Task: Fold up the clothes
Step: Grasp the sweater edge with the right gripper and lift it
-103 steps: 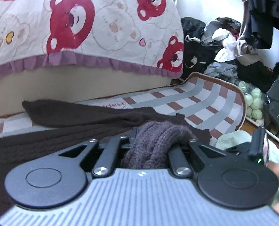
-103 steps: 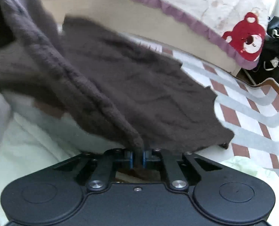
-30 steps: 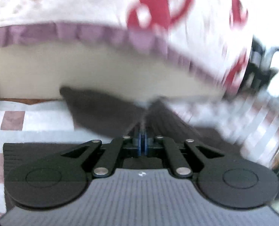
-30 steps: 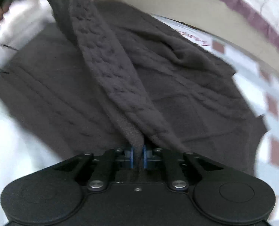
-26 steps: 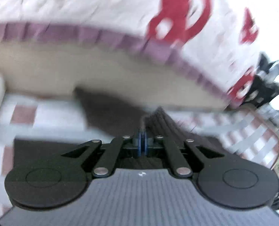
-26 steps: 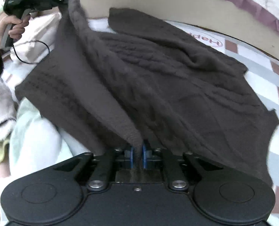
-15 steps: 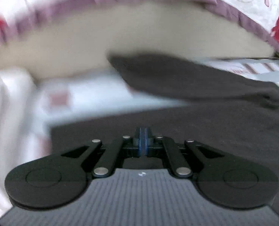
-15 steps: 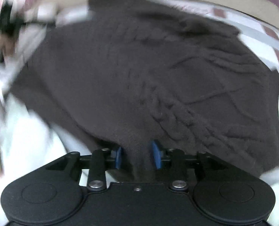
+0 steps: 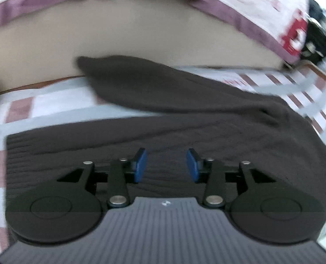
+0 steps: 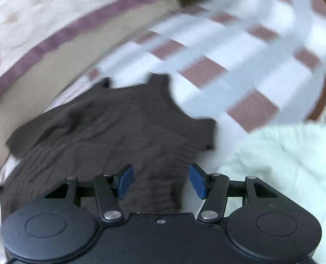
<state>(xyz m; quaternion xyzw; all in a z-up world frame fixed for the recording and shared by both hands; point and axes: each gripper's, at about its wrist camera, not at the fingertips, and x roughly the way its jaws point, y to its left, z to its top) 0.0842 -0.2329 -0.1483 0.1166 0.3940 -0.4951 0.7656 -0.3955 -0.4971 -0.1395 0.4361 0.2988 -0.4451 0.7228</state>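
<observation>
- Left wrist view: my left gripper point(image 9: 166, 166) has its jaws opening, blue pads point(image 9: 140, 165) apart with only flat knit showing between them, nothing pinched.
- The dark brown sweater point(image 9: 185, 118) lies spread on the checked mat point(image 9: 51, 103), filling the middle; one sleeve runs toward 10 o'clock, its tip near the beige bed base point(image 9: 130, 28).
- Bare mat lies at 9 o'clock and at 2 o'clock. Red lettering on the mat at 1 o'clock is too blurred to read.
- Right wrist view: my right gripper point(image 10: 160, 183) is opening too, pads clear of the cloth; the sweater's edge point(image 10: 119, 127) passes between them.
- Open mat point(image 10: 239, 50) stretches from 12 to 2 o'clock; a white fluffy garment point(image 10: 283, 165) crowds 4 o'clock.
- The bear-print bedspread point(image 10: 42, 11) hangs at 10 o'clock.
</observation>
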